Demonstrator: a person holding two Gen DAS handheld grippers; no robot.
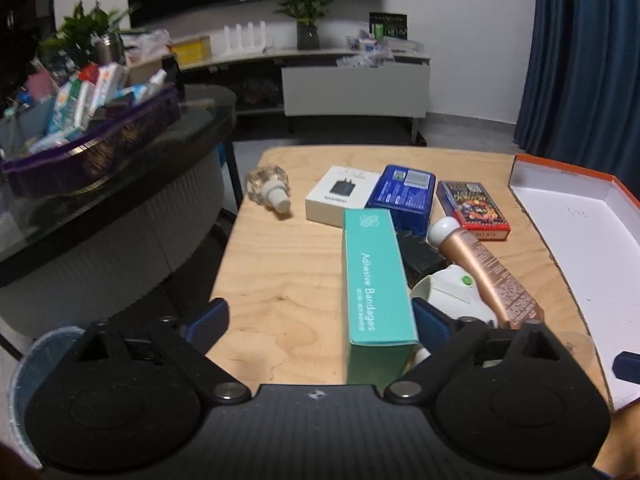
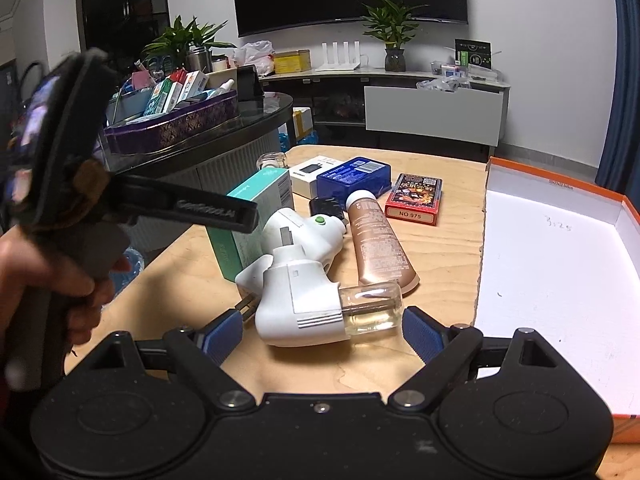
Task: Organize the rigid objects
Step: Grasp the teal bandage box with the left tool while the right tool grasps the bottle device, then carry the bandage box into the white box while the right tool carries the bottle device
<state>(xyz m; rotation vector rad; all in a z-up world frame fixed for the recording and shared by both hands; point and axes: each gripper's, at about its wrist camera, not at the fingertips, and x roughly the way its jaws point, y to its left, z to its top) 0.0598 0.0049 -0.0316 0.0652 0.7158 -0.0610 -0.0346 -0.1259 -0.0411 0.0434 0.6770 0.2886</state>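
Note:
A teal Adhesive Bandages box stands on the wooden table between the fingers of my left gripper. The jaws are open: the box sits by the right finger, far from the left one. My right gripper is open around a white plug-in device with a clear bottle, not pressing it. A second white plug-in, a copper tube, a black adapter, a blue box, a white charger box, a red card pack and a glass bottle lie around.
An open orange-rimmed white box lies at the table's right. A purple tin crammed with small packages sits on a black glass table to the left. A hand holds the left gripper's handle. A low cabinet stands at the back.

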